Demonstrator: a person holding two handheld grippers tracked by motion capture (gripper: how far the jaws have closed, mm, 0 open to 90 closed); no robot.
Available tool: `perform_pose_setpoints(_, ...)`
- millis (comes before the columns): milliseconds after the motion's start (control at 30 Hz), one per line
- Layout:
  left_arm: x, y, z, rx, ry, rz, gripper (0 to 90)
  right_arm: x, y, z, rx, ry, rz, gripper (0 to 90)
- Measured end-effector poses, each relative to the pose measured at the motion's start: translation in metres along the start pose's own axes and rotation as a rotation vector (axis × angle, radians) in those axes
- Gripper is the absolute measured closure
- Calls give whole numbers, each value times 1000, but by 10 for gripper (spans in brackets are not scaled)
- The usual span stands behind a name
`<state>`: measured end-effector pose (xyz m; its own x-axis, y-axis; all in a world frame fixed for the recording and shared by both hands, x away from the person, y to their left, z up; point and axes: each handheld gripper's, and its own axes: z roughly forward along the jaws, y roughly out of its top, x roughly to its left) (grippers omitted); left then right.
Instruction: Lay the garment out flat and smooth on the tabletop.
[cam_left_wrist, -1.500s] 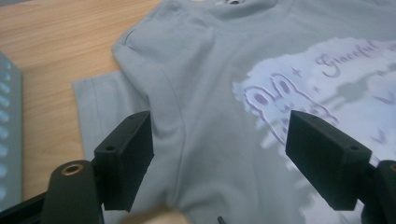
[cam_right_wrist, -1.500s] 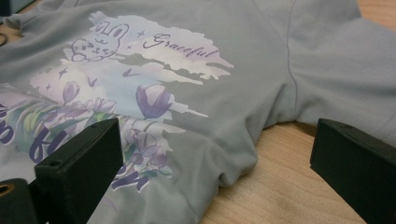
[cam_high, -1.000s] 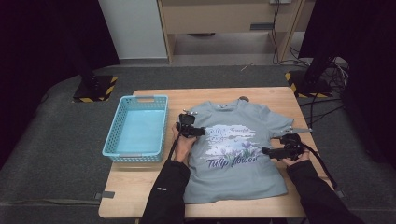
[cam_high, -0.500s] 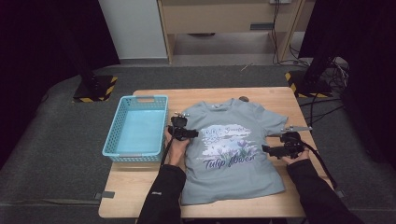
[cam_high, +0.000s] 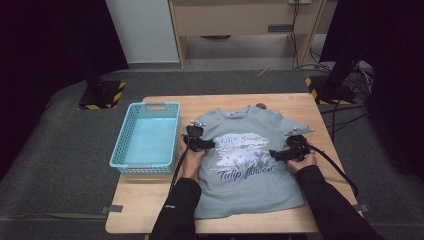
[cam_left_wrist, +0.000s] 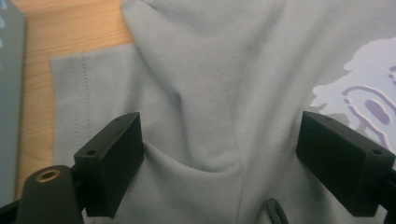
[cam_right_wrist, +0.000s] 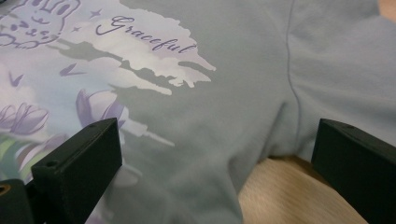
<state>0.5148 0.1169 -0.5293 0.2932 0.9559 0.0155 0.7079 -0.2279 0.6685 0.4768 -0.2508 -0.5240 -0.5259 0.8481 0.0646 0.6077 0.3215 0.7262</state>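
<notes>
Grey T-shirt (cam_high: 250, 160): lies flat, print up, mid-worktop (cam_high: 150, 210), with the blue basket (cam_high: 147, 137) at its 9 o'clock. Your left tongs (cam_high: 212, 145) rest on its left armpit fold, just opened, jaws apart, cloth bunched between them. Your right tongs (cam_high: 272, 155) hang at its right armpit, jaws apart, unclamped.

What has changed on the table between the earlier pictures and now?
The left gripper moved from the shirt's print toward its left sleeve side, and its jaws have just been opening; they now stand wide over the t-shirt, gripping nothing. The right gripper shifted a little by the right sleeve. The blue basket kept its place.
</notes>
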Motion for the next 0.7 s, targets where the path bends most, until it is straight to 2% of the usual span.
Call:
perform_pose_setpoints(100, 1, 0, 2, -17, 2, -3, 143, -1, 2, 7, 20, -12, 5, 19)
perform_pose_setpoints(133, 2, 1, 4, -28, 2, -4, 143, -2, 3, 15, 57, -35, 0, 19)
perform_pose_setpoints(167, 2, 1, 4, -33, 2, -4, 143, -3, 3, 19, 68, -49, -6, 16)
perform_pose_setpoints(233, 3, 1, 5, -39, 1, -3, 144, -3, 3, 20, 65, -63, -20, 14)
perform_pose_setpoints(400, 2, 2, 2, -32, 22, -15, 194, -7, 7, 24, 69, -79, -1, 17)
perform_pose_setpoints(467, -2, 3, -4, -21, 13, -10, 207, -7, 9, 19, 76, -84, 7, 28)
perform_pose_setpoints(533, -6, 7, -19, -30, -10, 13, 188, -7, 13, 5, 19, -47, 33, 30)
perform_pose_setpoints(567, -6, 7, -19, -30, -10, 13, 178, -7, 14, -1, -4, -33, 49, 29)
perform_pose_setpoints(600, -8, 8, -26, -32, -28, 20, 172, -7, 14, -6, -22, -19, 60, 26)
perform_pose_setpoints(633, -10, 9, -32, -31, -42, 28, 172, -7, 14, -6, -22, -19, 60, 26)
perform_pose_setpoints(700, -15, 9, -47, -32, -53, 69, 156, -6, 14, -16, -48, -1, 73, 21)
